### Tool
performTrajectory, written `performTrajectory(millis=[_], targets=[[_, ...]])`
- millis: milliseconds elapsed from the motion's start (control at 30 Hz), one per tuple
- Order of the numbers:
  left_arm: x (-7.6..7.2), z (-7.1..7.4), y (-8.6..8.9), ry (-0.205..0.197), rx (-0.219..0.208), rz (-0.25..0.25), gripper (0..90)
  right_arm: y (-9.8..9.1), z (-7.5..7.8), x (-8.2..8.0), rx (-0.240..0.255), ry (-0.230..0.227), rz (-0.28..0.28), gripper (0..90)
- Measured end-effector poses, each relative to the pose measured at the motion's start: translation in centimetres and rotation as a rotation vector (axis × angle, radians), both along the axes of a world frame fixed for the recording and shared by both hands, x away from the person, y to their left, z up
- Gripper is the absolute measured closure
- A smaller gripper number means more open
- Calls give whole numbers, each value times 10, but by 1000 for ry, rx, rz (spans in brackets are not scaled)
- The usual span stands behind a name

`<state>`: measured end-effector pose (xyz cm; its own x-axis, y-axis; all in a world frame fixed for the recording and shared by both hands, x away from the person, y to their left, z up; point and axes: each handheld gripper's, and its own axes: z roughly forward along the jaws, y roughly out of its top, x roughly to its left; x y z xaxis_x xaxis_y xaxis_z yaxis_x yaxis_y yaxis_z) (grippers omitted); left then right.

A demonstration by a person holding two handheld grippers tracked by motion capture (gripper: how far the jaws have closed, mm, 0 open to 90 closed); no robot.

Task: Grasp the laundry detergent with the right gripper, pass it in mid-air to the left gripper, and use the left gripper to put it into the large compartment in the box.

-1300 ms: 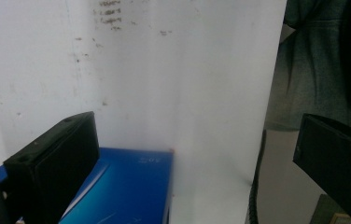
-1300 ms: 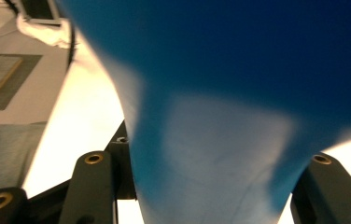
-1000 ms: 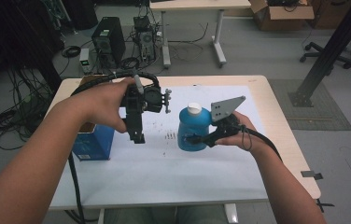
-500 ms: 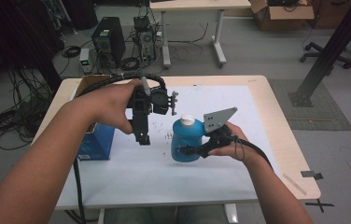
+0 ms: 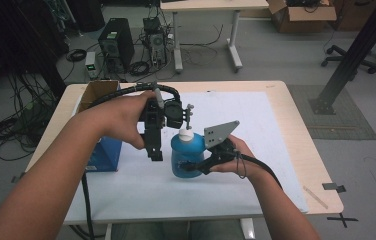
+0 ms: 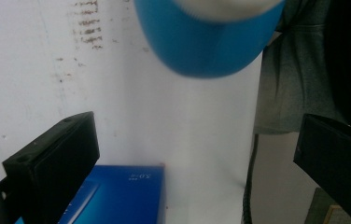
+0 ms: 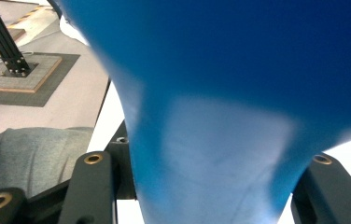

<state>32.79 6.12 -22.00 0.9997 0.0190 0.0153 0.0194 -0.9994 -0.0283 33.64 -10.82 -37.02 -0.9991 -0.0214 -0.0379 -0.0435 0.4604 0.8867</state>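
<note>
A blue bottle (image 5: 185,156) with a white cap (image 5: 186,135) stands upright near the middle of the white mat (image 5: 256,130). My right gripper (image 5: 192,168) is shut on its lower body from the right. In the right gripper view the bottle (image 7: 211,107) sits between the two black fingers (image 7: 92,186). My left gripper (image 5: 154,153) points down just left of the bottle, its jaws open and empty. The left gripper view looks down on the bottle (image 6: 211,46) at the top, beyond my open left gripper (image 6: 197,158). Whether the bottle rests on the mat I cannot tell.
A blue box (image 5: 105,156) lies at the mat's left edge, under the left forearm, and shows as blue box (image 6: 117,196) below the jaws. An open cardboard box (image 5: 97,90) stands at the table's back left corner. Cables trail from both grippers.
The right gripper has carried the blue bottle left and toward the table's near edge, close beside the left gripper. The left gripper has hardly moved.
</note>
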Motion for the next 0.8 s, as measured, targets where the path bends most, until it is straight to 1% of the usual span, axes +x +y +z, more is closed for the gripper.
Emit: performTrajectory(millis=[100,167,233,367,533,567,600,700,800], targets=[[-1,-1,-1,3,-3,-1,4,3,0,0,-2,3,-3,454],[-1,-3,-2,4,-7,-1,4,9,0,-1,-9,-2,-1,454],[-2,-4,-3,8,0,-3,4,13,0,-2,-13,-4,0,454],[-3,-6,-4,10,-2,-2,4,20,0,-3,-15,-7,1,453],[-3,-6,-5,9,0,-6,4,27,-2,-4,-20,0,0,453],[-4,-7,-6,12,-1,-4,4,31,-3,-3,-24,-9,-3,453],[-4,-7,-6,12,-1,-4,4,31,-3,-3,-24,-9,-3,453],[-4,-10,-7,13,-1,-5,4,37,-3,-4,-22,0,-4,453],[-4,-13,-8,15,-1,-5,4,41,-2,-3,-21,1,-7,453]])
